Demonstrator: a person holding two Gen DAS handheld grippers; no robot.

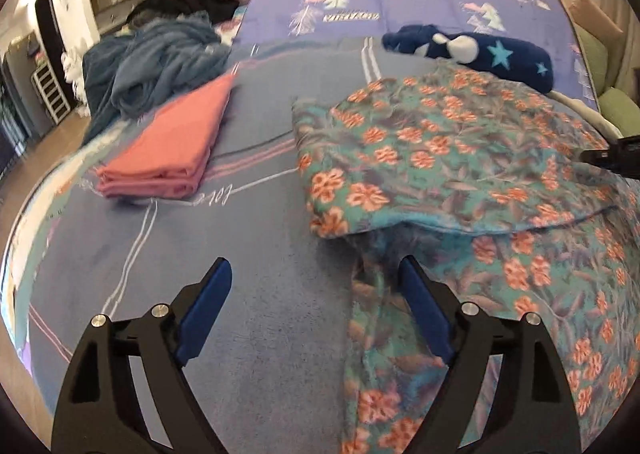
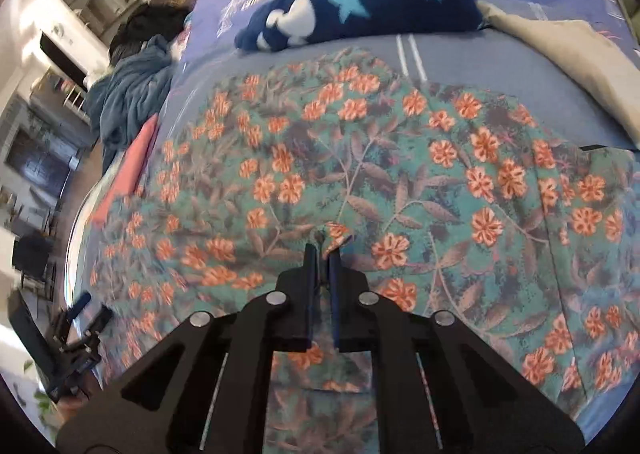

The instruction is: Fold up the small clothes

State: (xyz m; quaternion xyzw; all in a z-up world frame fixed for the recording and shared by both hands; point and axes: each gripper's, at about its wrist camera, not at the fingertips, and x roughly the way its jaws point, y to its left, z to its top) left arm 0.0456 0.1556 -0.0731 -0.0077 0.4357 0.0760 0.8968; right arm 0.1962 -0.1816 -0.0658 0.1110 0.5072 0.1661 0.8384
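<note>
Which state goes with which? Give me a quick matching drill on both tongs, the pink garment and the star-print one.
Things:
1. left tongs
2. right tongs
3. pink garment
4. navy star-print garment

States:
A. folded into a neat stack on the bed
B. shut on the floral garment
C. open, holding nothing
D. lying unfolded beyond the floral garment

Pairs: 1-C, 2-B, 3-A, 4-D
</note>
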